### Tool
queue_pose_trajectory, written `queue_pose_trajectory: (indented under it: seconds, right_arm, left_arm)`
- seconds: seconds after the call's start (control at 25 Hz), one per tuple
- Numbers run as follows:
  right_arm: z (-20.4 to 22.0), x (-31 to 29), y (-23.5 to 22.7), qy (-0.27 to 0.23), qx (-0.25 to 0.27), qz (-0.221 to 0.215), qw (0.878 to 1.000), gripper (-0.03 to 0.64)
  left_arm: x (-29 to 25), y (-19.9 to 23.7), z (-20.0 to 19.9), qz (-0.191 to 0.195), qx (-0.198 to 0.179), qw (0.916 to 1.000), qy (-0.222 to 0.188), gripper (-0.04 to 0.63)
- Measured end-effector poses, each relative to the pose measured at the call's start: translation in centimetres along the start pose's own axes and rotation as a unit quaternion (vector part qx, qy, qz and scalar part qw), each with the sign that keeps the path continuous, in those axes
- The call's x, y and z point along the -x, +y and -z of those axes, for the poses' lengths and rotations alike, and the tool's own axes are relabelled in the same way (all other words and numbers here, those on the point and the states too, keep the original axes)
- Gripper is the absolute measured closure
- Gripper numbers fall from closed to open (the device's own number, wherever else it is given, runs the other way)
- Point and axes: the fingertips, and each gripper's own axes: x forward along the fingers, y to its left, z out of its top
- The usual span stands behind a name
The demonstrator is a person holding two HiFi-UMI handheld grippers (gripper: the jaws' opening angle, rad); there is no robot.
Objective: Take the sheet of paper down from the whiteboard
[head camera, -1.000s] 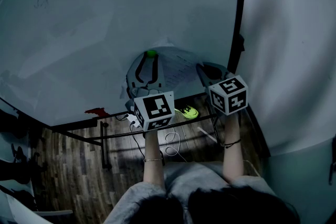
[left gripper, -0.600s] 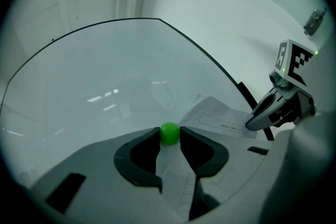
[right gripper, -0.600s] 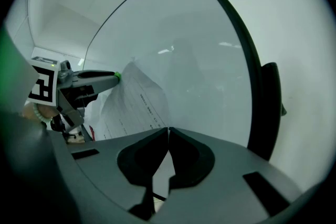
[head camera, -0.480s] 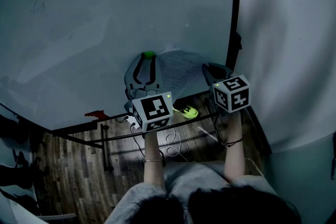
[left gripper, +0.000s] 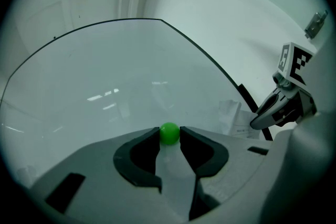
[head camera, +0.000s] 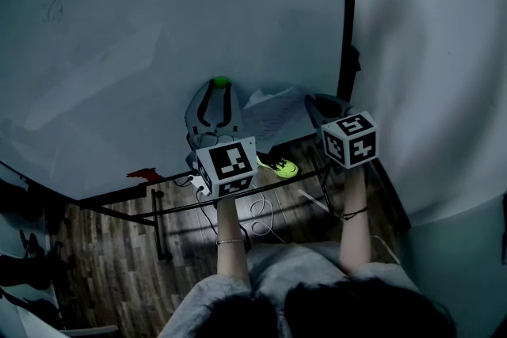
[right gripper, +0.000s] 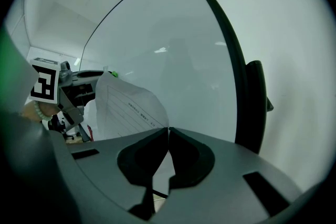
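A large whiteboard [head camera: 158, 28] fills the far side of the scene. Its black frame [head camera: 345, 28] runs down the right edge, and a pale wall [head camera: 428, 51] lies beyond that. Below the board, the black bars of its stand [head camera: 158, 206] cross a wooden floor [head camera: 103, 249]. On the floor lie a small red thing [head camera: 142, 169], a yellow-green thing [head camera: 283, 167] and a loop of white cable [head camera: 257, 211].

The person's two forearms reach up from the near edge, each carrying a tool with a marker cube. The left tool [head camera: 219, 89] is at the lower middle of the board. Its jaws are closed narrowly on a small green ball [left gripper: 169, 133], which is pinched right at their tips. Whether the ball touches the board cannot be told.

The sheet of paper [right gripper: 123, 105] hangs at the lower right part of the whiteboard, between the two tools and just left of the black frame. It carries printed lines, and its surface bows out from the board rather than lying flat. The right tool [right gripper: 168, 129] has its jaws pressed together on the right edge of the sheet, and a pale strip of paper shows in the slit between them. The left tool's marker cube sits just beyond the paper's far left side.
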Motion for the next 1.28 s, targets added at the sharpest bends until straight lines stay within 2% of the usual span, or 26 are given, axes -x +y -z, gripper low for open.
queue_pose_trajectory:
  seconds: [0.36,0.6,0.8,1.28]
  right_arm:
    - [-0.2,0.1,0.5,-0.002,0.003,-0.006,1.0,0.615]
    - [-0.2,0.4,0.8,-0.003,0.003,-0.009,1.0,0.615]
    - [-0.1,0.7,1.1,-0.004,0.002,-0.014,1.0,0.615]
    - [0.1,2.0,3.5,-0.012,0.011,-0.044,0.999,0.615]
  left_arm:
    - [0.5,0.2,-0.3,0.014,0.035,0.9993,-0.008,0.474]
    - [1.0,0.1,-0.2,0.014,0.043,0.9989,-0.01,0.474]
    - [1.8,0.4,0.2,0.007,0.069,0.9975,-0.011,0.474]
    - [5.0,-0.7,3.1,0.012,0.126,0.9914,0.033,0.505]
